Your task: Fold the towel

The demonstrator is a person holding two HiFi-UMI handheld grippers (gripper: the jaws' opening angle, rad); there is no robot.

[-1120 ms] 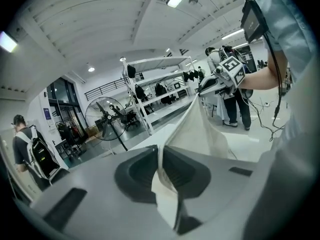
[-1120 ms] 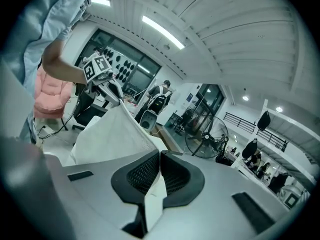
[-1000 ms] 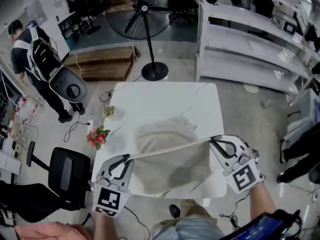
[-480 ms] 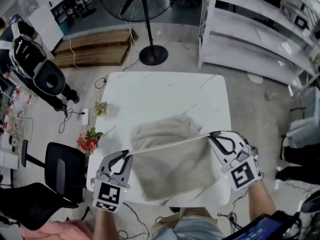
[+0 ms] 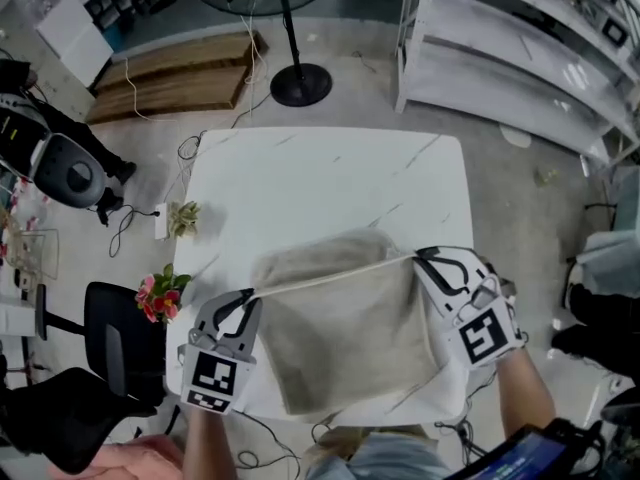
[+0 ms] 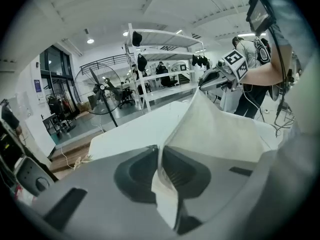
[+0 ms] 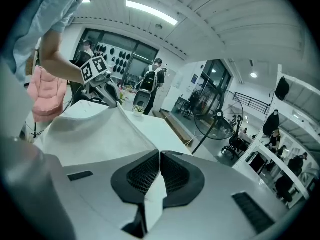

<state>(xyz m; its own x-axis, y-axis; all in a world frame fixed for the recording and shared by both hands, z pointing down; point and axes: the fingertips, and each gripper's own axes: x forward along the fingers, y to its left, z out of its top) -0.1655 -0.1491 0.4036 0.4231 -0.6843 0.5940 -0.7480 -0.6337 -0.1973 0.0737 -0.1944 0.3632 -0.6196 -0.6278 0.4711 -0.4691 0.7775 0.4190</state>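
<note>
lower and farther forward now, the left gripper (image 5: pixel 250 297) and right gripper (image 5: pixel 419 259) each clamp a towel (image 5: pixel 345 343) corner; its edge runs taut between them, the rest lies on the bench (image 5: pixel 300 183) below.

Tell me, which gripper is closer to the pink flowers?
Left. The left gripper pinches a towel corner close beside the pink flowers, at the table's left edge. The right gripper pinches the other corner, across the whole towel from them.
</note>
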